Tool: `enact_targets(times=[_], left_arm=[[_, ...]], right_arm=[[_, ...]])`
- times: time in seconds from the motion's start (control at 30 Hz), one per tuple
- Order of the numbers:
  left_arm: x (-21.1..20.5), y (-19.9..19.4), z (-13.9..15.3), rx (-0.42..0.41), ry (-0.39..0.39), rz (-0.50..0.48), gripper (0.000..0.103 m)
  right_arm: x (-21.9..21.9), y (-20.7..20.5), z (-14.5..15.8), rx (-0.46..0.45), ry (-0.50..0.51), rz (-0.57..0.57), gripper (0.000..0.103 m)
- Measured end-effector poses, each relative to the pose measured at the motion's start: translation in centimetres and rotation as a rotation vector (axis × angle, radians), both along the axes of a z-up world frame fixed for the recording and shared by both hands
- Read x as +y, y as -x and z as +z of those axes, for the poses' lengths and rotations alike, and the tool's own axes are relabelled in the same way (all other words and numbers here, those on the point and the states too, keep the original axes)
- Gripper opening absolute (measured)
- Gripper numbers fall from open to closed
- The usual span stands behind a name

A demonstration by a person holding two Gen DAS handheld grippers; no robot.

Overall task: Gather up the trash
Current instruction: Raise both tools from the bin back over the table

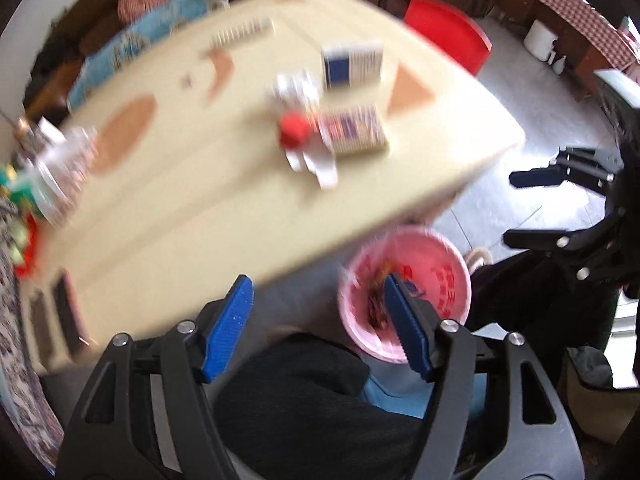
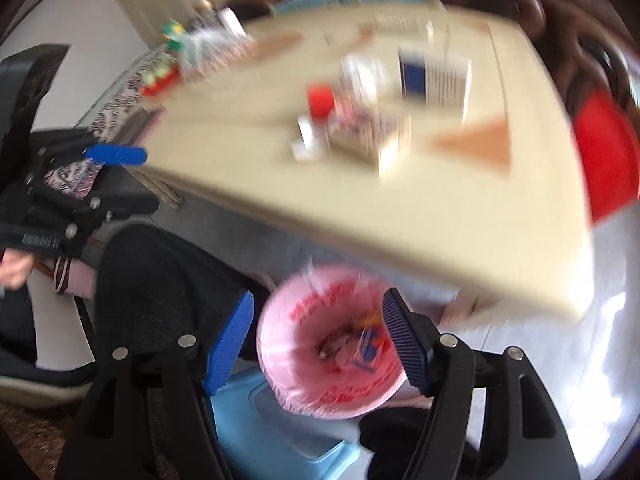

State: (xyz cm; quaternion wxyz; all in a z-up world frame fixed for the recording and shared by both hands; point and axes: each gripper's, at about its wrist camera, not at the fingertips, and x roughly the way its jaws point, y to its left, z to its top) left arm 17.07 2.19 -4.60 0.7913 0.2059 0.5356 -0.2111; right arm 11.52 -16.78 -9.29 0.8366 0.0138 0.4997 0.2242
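A pink bag-lined bin point(image 1: 440, 280) point(image 2: 304, 320) stands on the floor under the near edge of a cream table point(image 1: 180, 220) point(image 2: 400, 208), with wrappers point(image 1: 376, 304) point(image 2: 360, 344) inside it. On the table lie a blue and white box point(image 1: 352, 62) point(image 2: 436, 76), a second printed box point(image 1: 356, 130) point(image 2: 372, 136), a red cap point(image 1: 294, 130) point(image 2: 320, 100) and white paper scraps point(image 1: 320, 164) point(image 2: 306, 140). My left gripper point(image 1: 318, 284) point(image 2: 140, 180) is open and empty above the bin's left side. My right gripper point(image 2: 318, 300) point(image 1: 516, 208) is open and empty over the bin. Everything is blurred.
A red stool point(image 1: 452, 36) point(image 2: 604, 156) stands beyond the table's far corner. A light blue plastic stool point(image 2: 280, 432) sits beside the bin. The person's dark-trousered legs point(image 1: 300, 400) are below me. Jars and packets point(image 1: 60, 168) crowd the table's left end.
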Motion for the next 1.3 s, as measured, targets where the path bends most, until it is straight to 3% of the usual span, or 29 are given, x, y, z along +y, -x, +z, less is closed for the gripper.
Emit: enact_targets(times=[0.07, 0.13, 0.23, 0.5, 0.8, 1.3], left_arm=[[0.1, -0.9, 3.2, -0.038, -0.001, -0.028, 0.067], [-0.3, -1.4, 5.1, -0.056, -0.012, -0.059, 0.067], [-1.3, -2.3, 6.7, -0.065, -0.032, -0.126, 0.068], [-2.8, -4.3, 6.4, -0.045, -0.094, -0.277, 0.068], [-4.1, -8.0, 2.8, -0.007, -0.163, -0.365, 0.068], [-7.2, -12.6, -4.2, 0.052, -0.250, -0.491, 0.068]], right_arm=[[-0.6, -0.6, 3.5, -0.044, -0.018, 0.029, 0.067], [-1.6, -1.5, 7.0, -0.083, -0.048, 0.046, 0.075], [-2.6, -2.9, 10.3, -0.125, -0.061, 0.065, 0.077], [-4.7, -6.9, 14.2, -0.148, -0.013, 0.081, 0.077], [-5.7, -12.5, 13.1, -0.100, 0.044, 0.099, 0.077], [-4.8, -20.7, 6.1, 0.025, 0.135, 0.207, 0.077]])
